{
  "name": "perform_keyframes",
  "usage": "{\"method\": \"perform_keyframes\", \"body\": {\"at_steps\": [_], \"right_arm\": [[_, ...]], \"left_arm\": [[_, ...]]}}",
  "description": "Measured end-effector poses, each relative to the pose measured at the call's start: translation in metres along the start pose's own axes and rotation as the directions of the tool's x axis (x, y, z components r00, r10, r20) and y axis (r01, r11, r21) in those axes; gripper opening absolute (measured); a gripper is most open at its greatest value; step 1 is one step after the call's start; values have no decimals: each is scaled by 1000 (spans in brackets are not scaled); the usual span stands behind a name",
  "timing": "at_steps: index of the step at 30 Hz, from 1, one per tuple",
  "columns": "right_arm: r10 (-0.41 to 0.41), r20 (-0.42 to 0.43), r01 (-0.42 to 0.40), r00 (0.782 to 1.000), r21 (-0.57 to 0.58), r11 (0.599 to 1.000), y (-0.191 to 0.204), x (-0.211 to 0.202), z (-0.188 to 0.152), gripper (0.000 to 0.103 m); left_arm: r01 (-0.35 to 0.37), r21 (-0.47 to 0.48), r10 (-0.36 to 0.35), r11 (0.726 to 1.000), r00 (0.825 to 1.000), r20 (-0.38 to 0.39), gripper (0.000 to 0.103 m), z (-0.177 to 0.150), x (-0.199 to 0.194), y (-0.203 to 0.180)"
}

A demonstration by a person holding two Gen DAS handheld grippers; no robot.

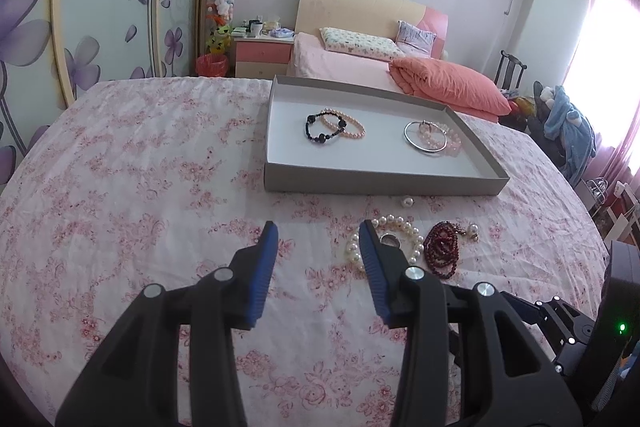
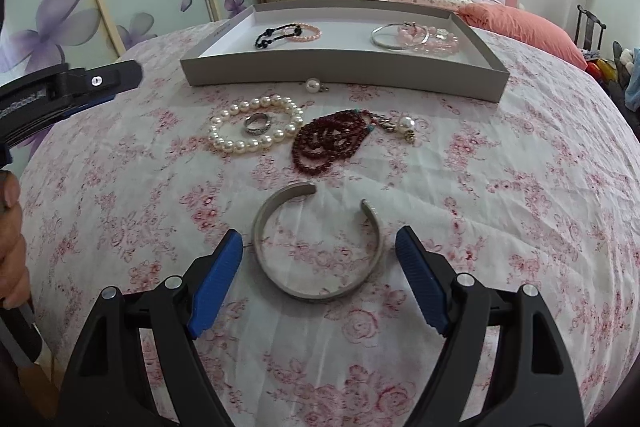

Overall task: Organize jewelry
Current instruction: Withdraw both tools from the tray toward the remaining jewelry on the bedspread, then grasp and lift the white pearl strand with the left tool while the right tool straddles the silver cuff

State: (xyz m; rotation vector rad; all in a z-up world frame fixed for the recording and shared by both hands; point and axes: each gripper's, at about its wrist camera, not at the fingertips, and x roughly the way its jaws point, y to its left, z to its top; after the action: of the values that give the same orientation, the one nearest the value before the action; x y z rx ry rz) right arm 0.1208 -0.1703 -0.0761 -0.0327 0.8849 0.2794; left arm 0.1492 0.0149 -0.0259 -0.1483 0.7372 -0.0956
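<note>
The right gripper (image 2: 319, 243) is spread wide, its blue-padded fingers (image 2: 216, 283) low over a pink floral bedspread (image 2: 120, 219), holding nothing. A silver cuff bracelet (image 2: 316, 247) lies flat on the cloth between the fingers, touching neither as far as can be seen, with its open gap facing away from the gripper.

Beyond the cuff, a white pearl bracelet (image 2: 256, 125) lies in a loop with a silver ring (image 2: 258, 123) resting inside it. Just to its right sits a bunched strand of dark red beads (image 2: 324, 143), and beside that a pearl earring (image 2: 406, 127) with a small metal fitting. A second single pearl (image 2: 314, 85) lies close to the front wall of a shallow grey tray (image 2: 340, 73).

Inside the tray, a black beaded bracelet (image 2: 272, 35) overlaps a peach pearl bracelet (image 2: 308, 31) on the left. On the right, a thin silver bangle (image 2: 400, 35) overlaps pale pink bead bracelets (image 2: 438, 41).

The left gripper (image 1: 319, 231) is also released and empty, hovering above the bedspread to the left of the pearl loop, whose near side its right finger hides in the left wrist view. In the right wrist view it enters from the left edge.

Behind the bedspread stand a second bed (image 1: 352, 63) with pink bedding, a bedside cabinet (image 1: 262, 55), and wardrobe doors (image 1: 100, 27) painted with purple flowers.
</note>
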Motion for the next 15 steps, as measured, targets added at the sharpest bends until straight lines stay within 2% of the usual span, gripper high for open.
{"method": "perform_keyframes", "body": {"at_steps": [2,3,9,15], "right_arm": [[-33,4,33,999,-26,999,3,2,0,74],[-38,14,39,999,-38,999,3,2,0,67],[-50,16,50,999,-16,999,-15,1,1,67],[-79,-1,78,997,68,995,-42,3,9,67]], "left_arm": [[-1,-1,1,1000,1000,-4,42,0,2,0],[0,-2,0,1000,1000,-6,42,0,3,0],[5,12,-5,1000,1000,-28,42,-2,11,-3],[31,54,-26,998,995,-95,42,-6,29,-17]]}}
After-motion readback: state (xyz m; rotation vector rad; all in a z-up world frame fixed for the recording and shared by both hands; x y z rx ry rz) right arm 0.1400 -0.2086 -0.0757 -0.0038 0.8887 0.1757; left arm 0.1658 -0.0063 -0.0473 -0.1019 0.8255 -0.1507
